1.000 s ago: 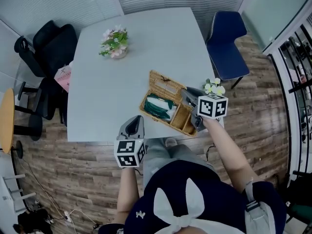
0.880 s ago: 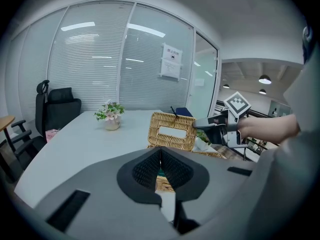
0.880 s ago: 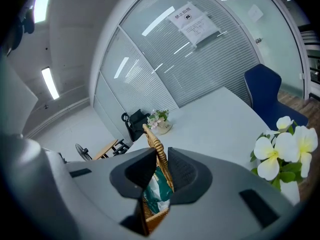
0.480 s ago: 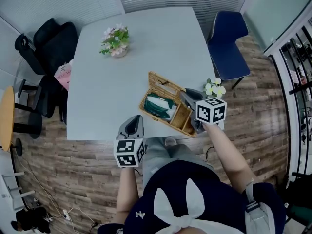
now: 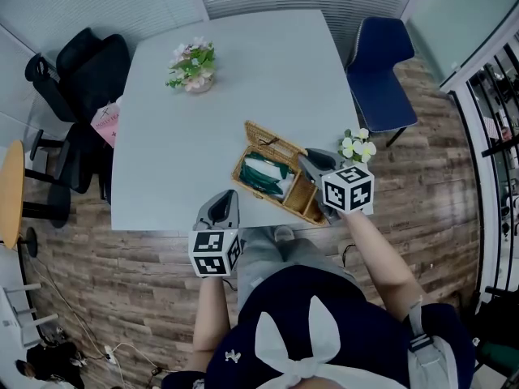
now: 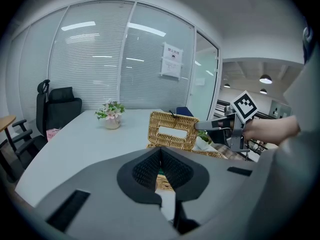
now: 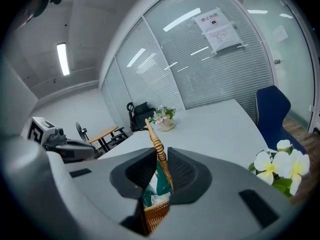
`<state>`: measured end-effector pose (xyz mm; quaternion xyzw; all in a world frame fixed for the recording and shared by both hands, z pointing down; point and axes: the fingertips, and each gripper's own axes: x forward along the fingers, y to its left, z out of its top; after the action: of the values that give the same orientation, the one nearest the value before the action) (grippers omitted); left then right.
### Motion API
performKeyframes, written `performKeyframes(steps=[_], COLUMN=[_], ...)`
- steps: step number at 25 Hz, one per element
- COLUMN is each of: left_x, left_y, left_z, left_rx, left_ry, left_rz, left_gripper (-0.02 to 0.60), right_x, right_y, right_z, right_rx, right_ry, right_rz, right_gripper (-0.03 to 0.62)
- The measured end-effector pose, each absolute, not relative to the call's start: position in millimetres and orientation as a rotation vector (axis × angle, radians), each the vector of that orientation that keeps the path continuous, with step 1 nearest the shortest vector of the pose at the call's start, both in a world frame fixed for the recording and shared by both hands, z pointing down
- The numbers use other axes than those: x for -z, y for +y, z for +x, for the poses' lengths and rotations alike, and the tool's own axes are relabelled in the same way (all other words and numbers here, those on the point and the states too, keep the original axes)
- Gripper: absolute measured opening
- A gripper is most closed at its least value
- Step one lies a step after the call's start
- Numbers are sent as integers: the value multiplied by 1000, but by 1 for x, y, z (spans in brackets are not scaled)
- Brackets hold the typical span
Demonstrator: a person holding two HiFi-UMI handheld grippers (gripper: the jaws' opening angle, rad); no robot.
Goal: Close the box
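The right gripper [image 5: 308, 160] hides part of the right edge of the woven wicker box [image 5: 274, 142]; print on the white wall notice [image 6: 172, 67] is unreadably small.

Bottom middle, the left tool [image 6: 160, 153] has its jaws together — nothing between. Behind, a wicker lid [image 6: 172, 131] stands up; the right tool [image 6: 201, 125] touches its right edge.

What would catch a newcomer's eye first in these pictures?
An open wicker box sits at the near edge of the table, with green packets inside and its lid standing up. The right tool is shut on that lid's edge, while the left tool hangs shut and empty by the table's near edge. A flower pot stands at the table's far left.
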<state>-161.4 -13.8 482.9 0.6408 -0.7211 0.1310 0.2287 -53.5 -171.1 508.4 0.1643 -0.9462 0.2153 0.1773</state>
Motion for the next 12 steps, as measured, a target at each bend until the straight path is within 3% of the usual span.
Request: performKeyframes(steps=[12], left_x=[-483], left_y=[-8], left_z=[-163], left_rx=[-363], left_ry=[-1995], left_rz=[1752], left_gripper=[23], right_x=[-507], right_y=[-155], right_z=[-56], right_rx=[-358], right_ry=[-2675], right_rz=[436], right_gripper=[64])
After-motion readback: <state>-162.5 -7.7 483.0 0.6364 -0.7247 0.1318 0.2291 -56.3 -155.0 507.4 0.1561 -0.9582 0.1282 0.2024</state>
